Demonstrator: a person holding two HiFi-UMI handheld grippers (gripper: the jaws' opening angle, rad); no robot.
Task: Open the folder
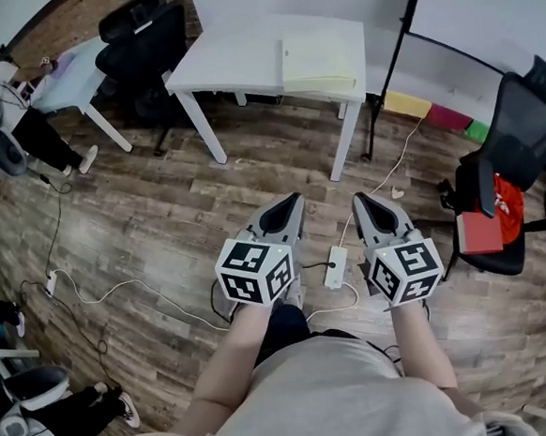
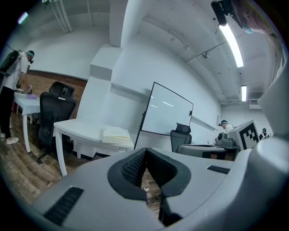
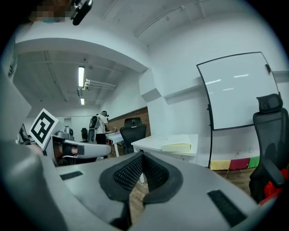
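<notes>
Folder [image 1: 317, 63]: lies flat and closed on the far right part of a white table [image 1: 232, 60], well ahead of both pairs of jaws and touched by neither. In the left gripper view it sits above and a little left of the jaw tips; in the right gripper view it sits above and to the right of them. Left gripper [image 1: 293, 201]: jaws brought together at the tips, with nothing between them; only a sliver of wood floor [image 1: 160, 221] shows through the gap behind the ribbed pads [image 2: 131, 169]. Right gripper [image 1: 361, 200]: jaws likewise closed tip to tip and empty, held beside the left one and pointing the same way, toward the table. Folder, appearance: pale yellow, rectangular, a thick flat block with square corners, its long edge running near the table's right-hand edge; cover plain, no print legible. Surroundings, outward from the jaws: a white power strip [image 1: 335, 267] with cable on the floor just below and between the two grippers; a whiteboard [image 2: 167, 110] on a stand beyond the table to the right; a black office chair [image 1: 142, 44] to the table's left; another black chair [image 1: 512, 146] far right of the jaws, carrying a red item [image 1: 486, 233].
</notes>
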